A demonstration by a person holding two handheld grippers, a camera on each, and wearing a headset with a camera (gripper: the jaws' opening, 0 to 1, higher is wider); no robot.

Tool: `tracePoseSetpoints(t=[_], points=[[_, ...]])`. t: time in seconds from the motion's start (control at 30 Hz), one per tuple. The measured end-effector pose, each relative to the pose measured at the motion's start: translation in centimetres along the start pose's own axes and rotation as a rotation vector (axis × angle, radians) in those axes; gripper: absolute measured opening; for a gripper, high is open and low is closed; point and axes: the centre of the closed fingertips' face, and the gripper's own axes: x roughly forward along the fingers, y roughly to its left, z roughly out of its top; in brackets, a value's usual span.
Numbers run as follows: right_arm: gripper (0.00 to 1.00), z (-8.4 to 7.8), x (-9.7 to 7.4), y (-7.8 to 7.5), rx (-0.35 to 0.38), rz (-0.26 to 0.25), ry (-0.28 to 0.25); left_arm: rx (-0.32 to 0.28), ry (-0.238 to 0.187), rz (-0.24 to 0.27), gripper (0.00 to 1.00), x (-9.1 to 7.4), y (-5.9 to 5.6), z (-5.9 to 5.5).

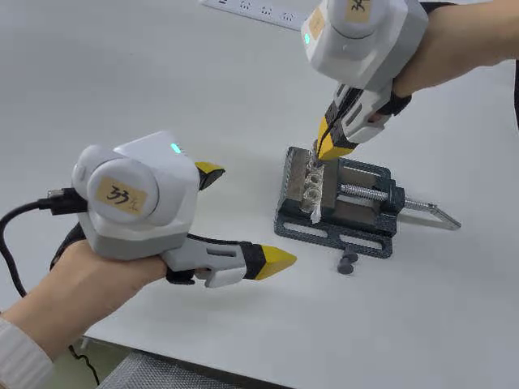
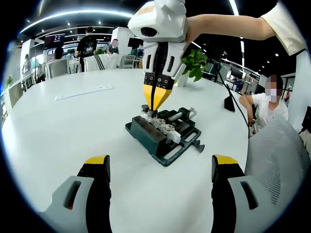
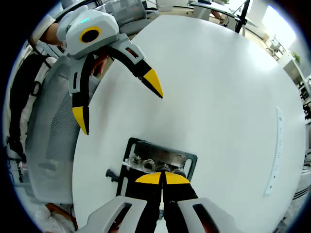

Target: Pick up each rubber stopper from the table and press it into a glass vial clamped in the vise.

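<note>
Rubber stopper [image 2: 145, 108] is being pressed just below the right gripper's [image 1: 331, 151] closed jaws, into the end glass vial [image 1: 312, 180]; the left gripper's [image 1: 246, 214] jaws are being held wide, well apart.

A white power strip [image 1: 259, 12] lies flat along the far side, with several sockets showing. A grey mesh chair [image 2: 277, 150] stands at the near edge. Farther off are a leafy potted plant [image 2: 197, 60] and a dark slim object [image 2: 228, 103], possibly a phone, propped upright. 1 person in a dark top [image 2: 89, 42] stands in the background.
</note>
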Motion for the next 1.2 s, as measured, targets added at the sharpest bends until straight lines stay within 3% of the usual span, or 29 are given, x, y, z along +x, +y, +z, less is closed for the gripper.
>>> tracePoseSetpoints(t=[0.4,0.73,0.93,1.2], points=[[0.0,-0.11,0.25,-0.08,-0.019,-0.017,0.053,0.005,-0.001,-0.006,0.84,0.12,-0.21,0.11],[0.0,0.0,0.52,-0.57,0.012,-0.006,0.041,-0.001,-0.002,-0.005,0.84,0.11,-0.27,0.08],[0.0,0.02,0.54,-0.06,0.009,-0.005,0.053,0.003,-0.001,-0.009,0.84,0.27,-0.55,0.15],[0.0,0.09,0.41,0.3,0.024,-0.004,0.0,0.006,0.002,-0.008,0.84,0.07,-0.58,0.07]])
